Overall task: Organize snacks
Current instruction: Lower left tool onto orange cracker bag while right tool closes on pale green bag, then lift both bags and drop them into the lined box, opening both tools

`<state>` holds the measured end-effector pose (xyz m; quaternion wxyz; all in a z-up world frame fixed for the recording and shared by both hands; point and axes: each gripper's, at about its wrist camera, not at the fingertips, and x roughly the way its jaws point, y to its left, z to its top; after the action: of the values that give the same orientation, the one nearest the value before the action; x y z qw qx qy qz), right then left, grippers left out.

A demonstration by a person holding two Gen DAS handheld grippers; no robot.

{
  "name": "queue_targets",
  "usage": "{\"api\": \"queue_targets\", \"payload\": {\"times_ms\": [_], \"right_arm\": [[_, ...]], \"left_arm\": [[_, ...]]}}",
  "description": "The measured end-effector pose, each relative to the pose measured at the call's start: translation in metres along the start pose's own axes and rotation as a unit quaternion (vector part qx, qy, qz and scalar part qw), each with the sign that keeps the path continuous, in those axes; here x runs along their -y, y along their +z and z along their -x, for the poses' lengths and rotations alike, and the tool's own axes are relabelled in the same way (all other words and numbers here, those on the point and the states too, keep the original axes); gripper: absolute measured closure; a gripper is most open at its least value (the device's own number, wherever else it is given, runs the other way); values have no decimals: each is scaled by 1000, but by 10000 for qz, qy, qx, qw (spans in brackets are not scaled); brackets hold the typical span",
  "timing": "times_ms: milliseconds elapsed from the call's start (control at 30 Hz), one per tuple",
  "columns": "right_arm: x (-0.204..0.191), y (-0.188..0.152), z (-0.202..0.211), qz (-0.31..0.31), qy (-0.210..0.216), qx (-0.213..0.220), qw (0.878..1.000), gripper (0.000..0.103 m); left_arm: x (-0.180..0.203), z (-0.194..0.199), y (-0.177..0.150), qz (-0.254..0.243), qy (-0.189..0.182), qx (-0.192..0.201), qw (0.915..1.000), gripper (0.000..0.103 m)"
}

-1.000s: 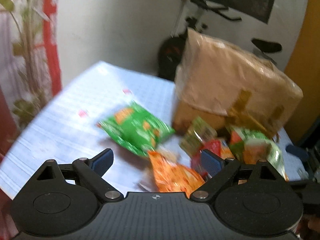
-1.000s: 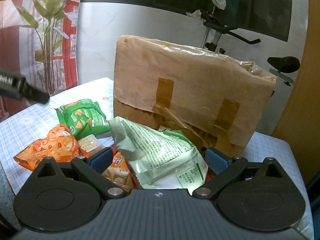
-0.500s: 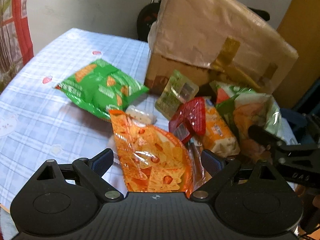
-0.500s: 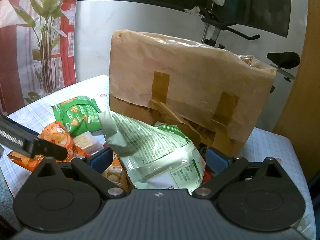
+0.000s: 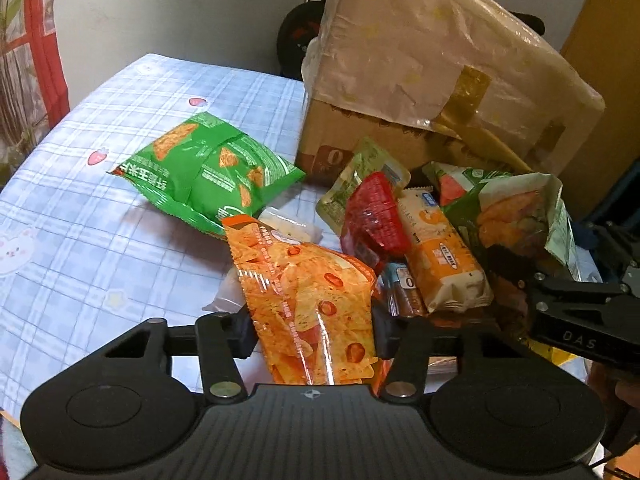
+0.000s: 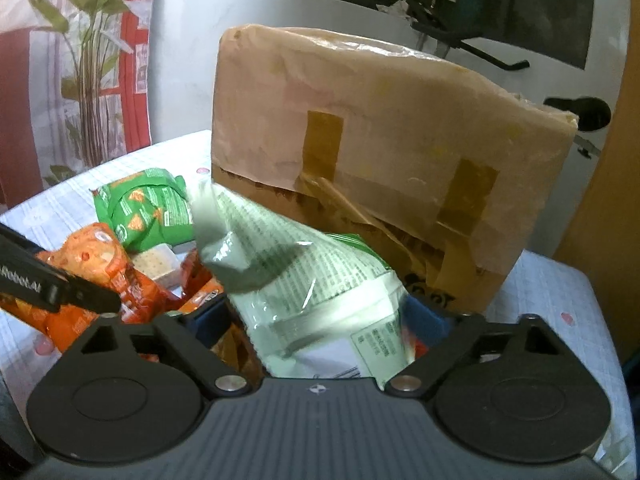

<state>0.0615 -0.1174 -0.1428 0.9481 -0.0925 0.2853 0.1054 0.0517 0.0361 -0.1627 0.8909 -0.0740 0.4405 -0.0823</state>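
My left gripper is shut on an orange chip bag at the near edge of a snack pile. My right gripper is closing on a pale green and white snack bag, which also shows in the left wrist view. A green chip bag lies to the left on the table. A red packet, an orange-and-cream cracker pack and an olive green packet lie in the pile between them.
A large cardboard box wrapped in plastic and tape stands behind the pile, also in the right wrist view. The table has a blue checked cloth. An exercise bike stands behind the table.
My left gripper came down and forward onto the orange chip bag and shut on it. My right gripper's jaws narrowed around the pale green bag, which now stands higher.
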Motion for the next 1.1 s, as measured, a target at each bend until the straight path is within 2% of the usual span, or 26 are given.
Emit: {"api": "queue_targets", "payload": {"times_ms": [67,100,267,700,933,1100], "right_arm": [[2,0,5,-37,-17,23,10000,32],[4,1,9,-77,13,49,10000,33],[13,2,34,-401,182,300,9986,36],[34,24,88,-1132,587,811,9885,36],[50,58,119,-1413,962,1343,9761,36],[73,99,133,-1590,975,1727,9672,36]], "left_arm": [[-1,9,0,8,-13,60,10000,49],[0,14,1,-11,-26,116,9999,49],[9,39,4,-252,76,448,9986,49],[20,86,15,-399,189,1193,9919,49],[26,119,46,-565,96,1840,9813,49],[38,134,79,-797,63,2302,9699,49]]}}
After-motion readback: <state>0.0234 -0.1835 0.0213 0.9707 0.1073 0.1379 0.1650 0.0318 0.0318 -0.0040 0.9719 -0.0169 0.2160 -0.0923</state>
